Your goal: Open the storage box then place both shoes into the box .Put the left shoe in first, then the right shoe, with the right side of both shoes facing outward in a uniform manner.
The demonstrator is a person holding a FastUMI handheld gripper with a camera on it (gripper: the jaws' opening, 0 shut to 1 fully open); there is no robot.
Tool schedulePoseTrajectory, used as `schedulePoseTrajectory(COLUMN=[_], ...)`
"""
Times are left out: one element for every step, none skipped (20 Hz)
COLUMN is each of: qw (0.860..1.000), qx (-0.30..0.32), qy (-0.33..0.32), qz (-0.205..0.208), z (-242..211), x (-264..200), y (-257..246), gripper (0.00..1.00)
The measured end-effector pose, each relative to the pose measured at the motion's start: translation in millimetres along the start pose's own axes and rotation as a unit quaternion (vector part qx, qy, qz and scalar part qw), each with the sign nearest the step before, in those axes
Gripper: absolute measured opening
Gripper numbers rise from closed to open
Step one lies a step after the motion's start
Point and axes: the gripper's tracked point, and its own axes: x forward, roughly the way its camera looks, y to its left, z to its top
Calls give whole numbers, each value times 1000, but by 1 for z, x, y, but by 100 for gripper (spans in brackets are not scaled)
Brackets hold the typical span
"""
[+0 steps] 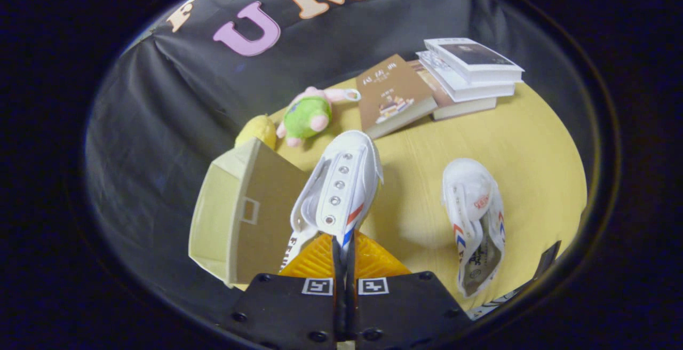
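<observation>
Fingers [344, 251] are pinched nearly together on the heel collar of the held shoe [341, 184], which hangs toe-forward above the bench [533, 142], just beside the open storage box [240, 216]. We judge the canvas light and soft, so the stiffer heel rim suits our grip. The other shoe [475, 216] lies well apart. Beyond sit a plush toy [307, 115], a lemon [257, 130] and books [459, 72], none blocking the box mouth.

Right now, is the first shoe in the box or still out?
Out. The shoe is held in the gripper, fingers shut on its side, beside the box rather than inside. The second shoe lies on the yellow table.
</observation>
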Motion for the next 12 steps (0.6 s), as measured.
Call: schedulePoseTrajectory(qw=[1000,1000,1000,999,999,998,997,997,996,996,995,995], qx=[0,-1,-5,-12,-18,-20,-25,-27,-34,-42,-50,-57], qy=[-5,-13,-19,-25,-33,-36,-37,-37,-31,-25,-21,-12], qz=[10,18,24,31,37,46,56,65,72,77,79,79], z=[8,14,21,25,29,30,31,30,28,23,18,10], x=[-5,-9,-13,-16,-18,-18,-15,-13,-9,-5,3,10], y=[14,28,43,57,72,86,102,116,131,144,154,163], gripper=[3,3,3,3,3,3,3,3,3,3,3,3])
